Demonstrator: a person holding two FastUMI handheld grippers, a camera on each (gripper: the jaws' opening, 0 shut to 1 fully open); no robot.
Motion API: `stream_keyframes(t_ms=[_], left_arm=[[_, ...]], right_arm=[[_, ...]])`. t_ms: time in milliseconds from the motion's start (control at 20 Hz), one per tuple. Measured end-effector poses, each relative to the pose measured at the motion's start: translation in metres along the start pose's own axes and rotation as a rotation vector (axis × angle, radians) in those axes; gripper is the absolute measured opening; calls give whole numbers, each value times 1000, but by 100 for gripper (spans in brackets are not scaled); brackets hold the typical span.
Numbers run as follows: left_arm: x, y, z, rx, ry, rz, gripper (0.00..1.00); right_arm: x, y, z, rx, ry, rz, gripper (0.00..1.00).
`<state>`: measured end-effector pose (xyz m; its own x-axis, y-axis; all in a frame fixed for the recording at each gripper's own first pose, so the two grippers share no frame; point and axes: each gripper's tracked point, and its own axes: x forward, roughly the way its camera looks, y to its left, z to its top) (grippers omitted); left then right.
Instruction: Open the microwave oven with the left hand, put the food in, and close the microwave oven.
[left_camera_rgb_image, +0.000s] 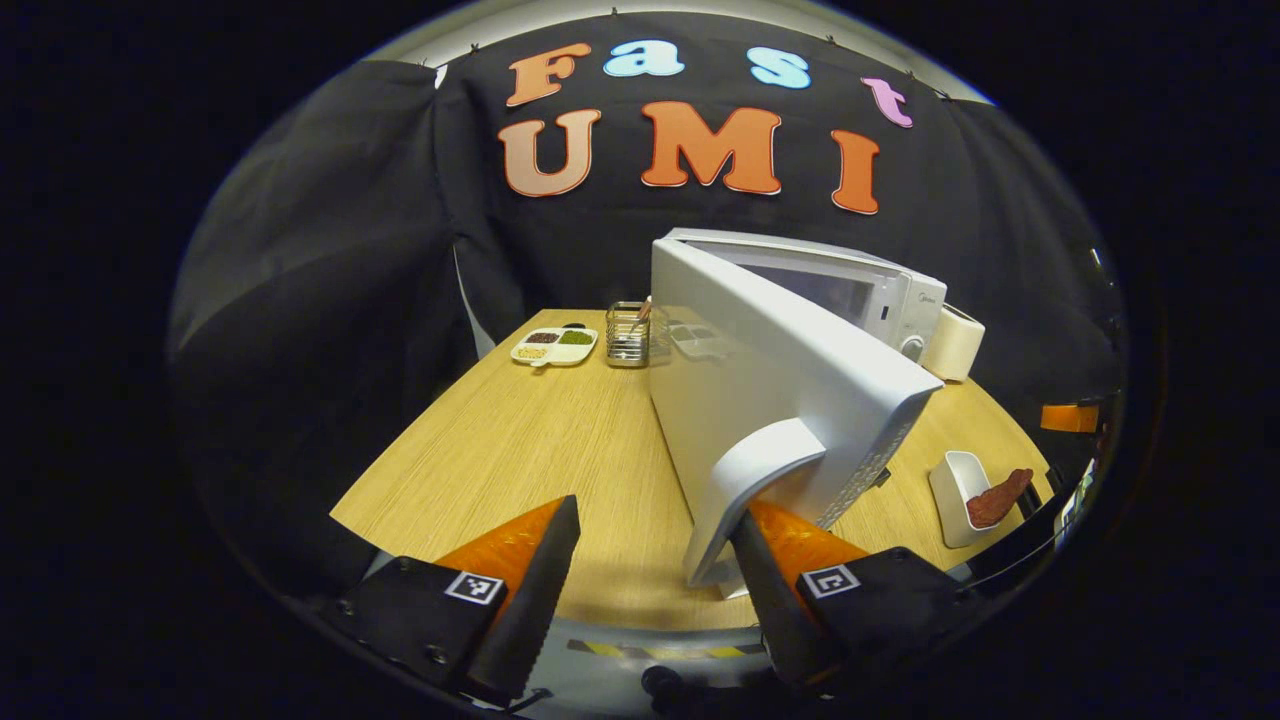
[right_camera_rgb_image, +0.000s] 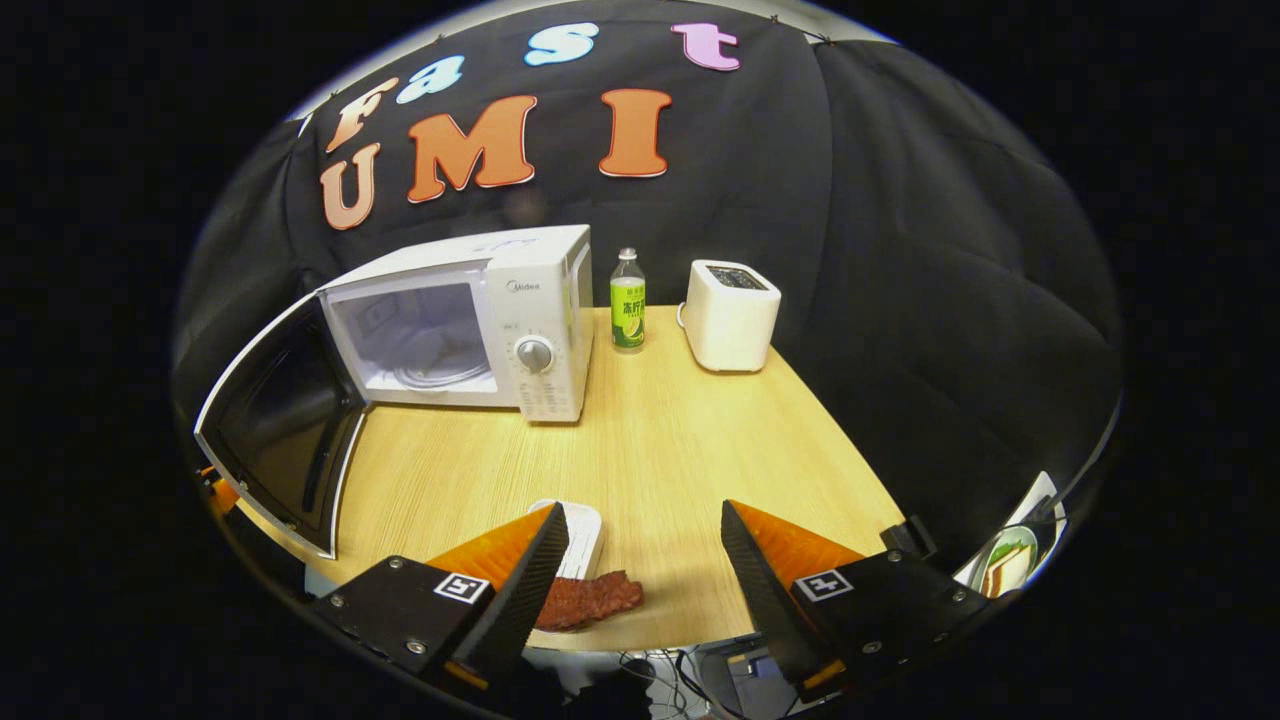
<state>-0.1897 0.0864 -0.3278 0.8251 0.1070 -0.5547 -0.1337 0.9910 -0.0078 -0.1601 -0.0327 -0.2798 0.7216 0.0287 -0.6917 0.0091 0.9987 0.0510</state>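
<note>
The white microwave (right_camera_rgb_image: 540, 300) stands at the back of the wooden table, and its door (left_camera_rgb_image: 770, 380) is swung wide open, showing the cavity (right_camera_rgb_image: 420, 340) with its turntable. In the left gripper view my left gripper (left_camera_rgb_image: 652, 515) is open, its right finger tucked just behind the door's white handle (left_camera_rgb_image: 765, 465). A reddish-brown piece of food (right_camera_rgb_image: 590, 598) lies half out of a small white dish (right_camera_rgb_image: 585, 522) at the table's front edge. My right gripper (right_camera_rgb_image: 643, 510) hangs open above that dish with nothing between its fingers. The left gripper view has the food (left_camera_rgb_image: 1000, 497) at far right.
A green-labelled bottle (right_camera_rgb_image: 628, 300) and a white toaster (right_camera_rgb_image: 732, 315) stand right of the microwave. A sectioned plate (left_camera_rgb_image: 555, 345) and a wire utensil holder (left_camera_rgb_image: 628, 335) sit at the table's far left corner. Bare wood lies in front of the microwave's opening.
</note>
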Motion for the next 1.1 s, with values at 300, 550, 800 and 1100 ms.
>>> stream_keyframes(t_ms=[300,550,800,1100], left_arm=[[-10,63,-14,27,31,74,93],[-4,116,-17,1,48,143,94],[3,150,-9,-31,45,197,86],[-3,186,-2,-81,39,276,92]], right_arm=[[3,15,-33,78,95,-1,96],[12,18,-68,235,193,-33,95],[17,15,-87,343,242,-42,89],[29,31,-94,513,267,1,67]])
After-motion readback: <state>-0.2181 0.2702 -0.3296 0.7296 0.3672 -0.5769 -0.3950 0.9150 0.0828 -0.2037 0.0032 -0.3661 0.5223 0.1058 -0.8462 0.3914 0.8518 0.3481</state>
